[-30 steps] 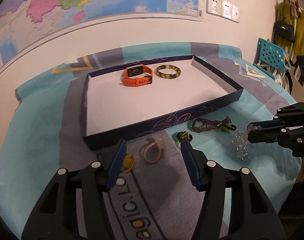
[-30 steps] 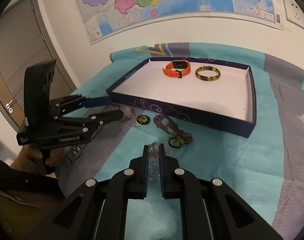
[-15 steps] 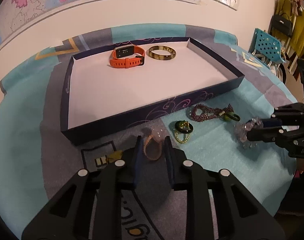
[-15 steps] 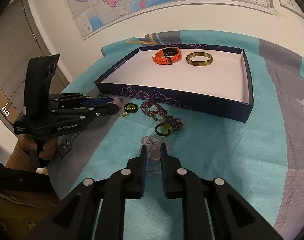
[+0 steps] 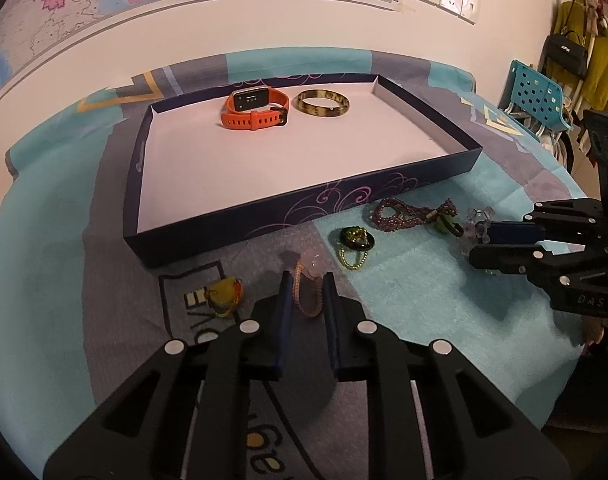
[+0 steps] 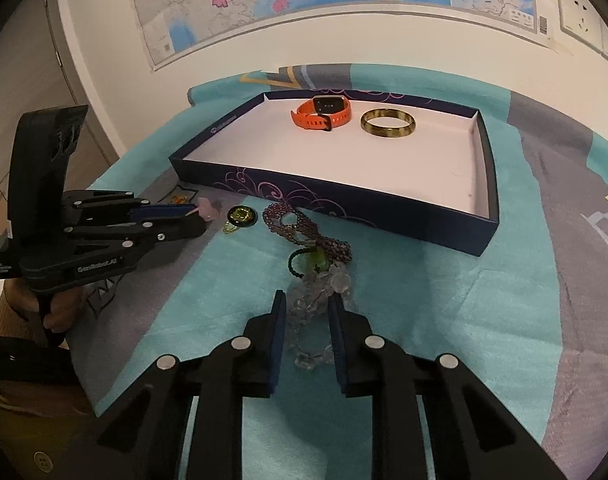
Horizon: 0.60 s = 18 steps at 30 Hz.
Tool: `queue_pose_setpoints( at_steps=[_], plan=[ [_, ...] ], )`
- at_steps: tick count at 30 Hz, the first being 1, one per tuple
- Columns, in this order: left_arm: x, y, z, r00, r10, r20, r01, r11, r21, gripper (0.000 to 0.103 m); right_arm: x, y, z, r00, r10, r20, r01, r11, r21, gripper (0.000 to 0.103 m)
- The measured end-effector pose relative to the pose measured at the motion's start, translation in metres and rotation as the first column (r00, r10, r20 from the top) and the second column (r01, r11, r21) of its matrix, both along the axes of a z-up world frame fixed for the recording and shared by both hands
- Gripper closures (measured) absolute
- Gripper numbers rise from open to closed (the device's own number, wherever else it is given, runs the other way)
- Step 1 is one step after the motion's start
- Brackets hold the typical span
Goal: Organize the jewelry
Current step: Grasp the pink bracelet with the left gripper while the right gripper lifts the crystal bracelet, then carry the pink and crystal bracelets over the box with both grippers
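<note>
The left gripper [image 5: 306, 292] is seen low over the desk [image 5: 404, 296], its fingers [image 5: 283, 300] set narrow with a pink bracelet [image 5: 306, 294] lying between them; whether the pads press on the band cannot be told. The bracelet's pale stone [image 5: 312, 266] lies at 12 o'clock of the fingertips, just beyond them. A yellow pendant [image 5: 224, 294] lies at 9 o'clock of the left finger, near but apart. A green ring [image 5: 356, 242] with a gold chain lies at 1 o'clock, and a purple beaded string [image 5: 408, 212] lies farther off toward 2 o'clock.

The right gripper [image 6: 305, 320] is held over the teal part of the cloth, its fingers [image 6: 278, 320] parted narrowly around a clear bead bracelet [image 6: 310, 316]. The beads run between the two pads and out past the tips at 12 o'clock, where they touch a green charm [image 6: 318, 262] and the purple string. Contact of the pads with the beads cannot be made out. In the left view the same beads [image 5: 478, 220] are seen at the right gripper's tips.

A dark tray [image 5: 304, 216] lies at 12 o'clock of both grippers, close behind the loose pieces. An orange watch [image 5: 256, 110] and a bangle [image 5: 323, 104] lie side by side near its far wall, apart from each other.
</note>
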State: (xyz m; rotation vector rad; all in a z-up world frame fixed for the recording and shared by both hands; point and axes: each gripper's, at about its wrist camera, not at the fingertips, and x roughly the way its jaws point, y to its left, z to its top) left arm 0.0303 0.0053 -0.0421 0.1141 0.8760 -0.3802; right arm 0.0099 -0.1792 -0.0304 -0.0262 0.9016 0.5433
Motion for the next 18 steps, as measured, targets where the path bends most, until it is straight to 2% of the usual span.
queue_pose_setpoints(
  at_steps=[1, 3, 18],
  plan=[
    [0.0, 0.001, 0.0, 1.0, 0.001, 0.0, -0.001, 1.0, -0.004, 0.088, -0.001, -0.001, 0.0, 1.0, -0.003, 0.002, 0.003, 1.0, 0.002, 0.086],
    [-0.002, 0.002, 0.001, 1.0, 0.005, -0.001, -0.005, 1.0, -0.015, 0.088, -0.002, -0.004, 0.003, 1.0, -0.004, 0.005, 0.003, 1.0, 0.022, 0.095],
    [-0.009, 0.013, 0.014, 1.0, 0.013, 0.015, -0.012, 0.995, -0.097, 0.088, 0.0, -0.041, 0.033, 0.999, -0.044, 0.006, 0.041, 0.974, 0.224, 0.095]
  ],
)
